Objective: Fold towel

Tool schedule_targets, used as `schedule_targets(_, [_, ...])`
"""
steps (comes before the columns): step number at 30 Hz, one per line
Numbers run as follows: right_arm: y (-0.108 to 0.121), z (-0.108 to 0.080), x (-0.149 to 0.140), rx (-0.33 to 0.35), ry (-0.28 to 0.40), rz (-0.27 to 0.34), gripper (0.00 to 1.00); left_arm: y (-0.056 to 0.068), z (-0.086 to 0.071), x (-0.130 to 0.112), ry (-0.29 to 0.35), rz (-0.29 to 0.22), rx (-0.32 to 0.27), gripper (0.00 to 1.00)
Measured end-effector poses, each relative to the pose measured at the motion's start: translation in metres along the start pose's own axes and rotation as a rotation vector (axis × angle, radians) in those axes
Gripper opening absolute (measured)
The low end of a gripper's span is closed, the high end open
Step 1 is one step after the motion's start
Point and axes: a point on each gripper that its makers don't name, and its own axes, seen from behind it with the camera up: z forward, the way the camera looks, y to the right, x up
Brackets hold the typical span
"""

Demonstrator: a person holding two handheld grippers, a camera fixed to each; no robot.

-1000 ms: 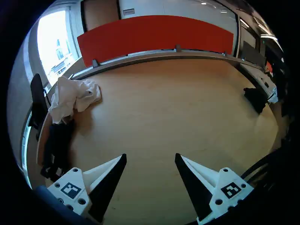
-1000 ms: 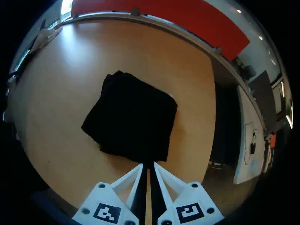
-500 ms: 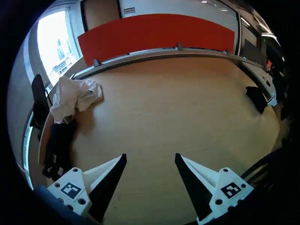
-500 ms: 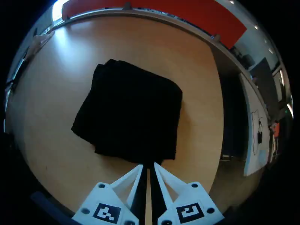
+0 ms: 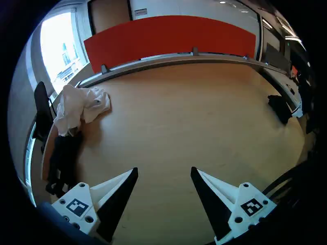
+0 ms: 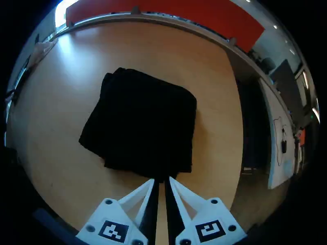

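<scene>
A black towel (image 6: 141, 124), folded into a thick square, lies flat on the wooden table (image 6: 69, 73). My right gripper (image 6: 161, 180) is shut, its fingertips pinching the towel's near edge. The same towel (image 5: 280, 107) appears small at the table's far right in the left gripper view. My left gripper (image 5: 163, 170) hovers open over bare wood with nothing between its fingers, far from the towel.
A crumpled white cloth (image 5: 79, 105) lies at the table's left edge, with dark fabric (image 5: 61, 161) hanging just below it. A red partition (image 5: 169, 36) runs along the back. A black chair (image 5: 41, 108) stands beyond the left edge.
The right gripper has come slightly closer over the towel, which now looks larger and sits a little more to the left. The left gripper has barely moved.
</scene>
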Motion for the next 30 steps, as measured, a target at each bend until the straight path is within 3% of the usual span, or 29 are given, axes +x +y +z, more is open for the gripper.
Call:
schedule_targets(3, [0.000, -0.004, 0.000, -0.002, 0.014, 0.009, 0.24, 0.000, 0.000, 0.001, 0.001, -0.003, 0.000, 0.96])
schedule_targets(8, [0.007, -0.014, 0.004, -0.019, 0.036, 0.030, 0.63, 0.000, 0.001, 0.002, 0.003, -0.006, 0.000, 0.96])
schedule_targets(9, [0.009, -0.015, 0.004, -0.024, 0.040, 0.035, 0.65, 0.000, 0.001, 0.002, 0.004, -0.005, -0.001, 0.96])
schedule_targets(17, [0.023, -0.022, 0.009, -0.054, 0.057, 0.076, 0.67, 0.003, 0.002, 0.004, 0.009, -0.003, -0.006, 0.96])
schedule_targets(30, [0.034, -0.022, -0.003, -0.087, 0.021, 0.075, 0.66, -0.001, 0.003, 0.006, 0.013, -0.005, -0.003, 0.96])
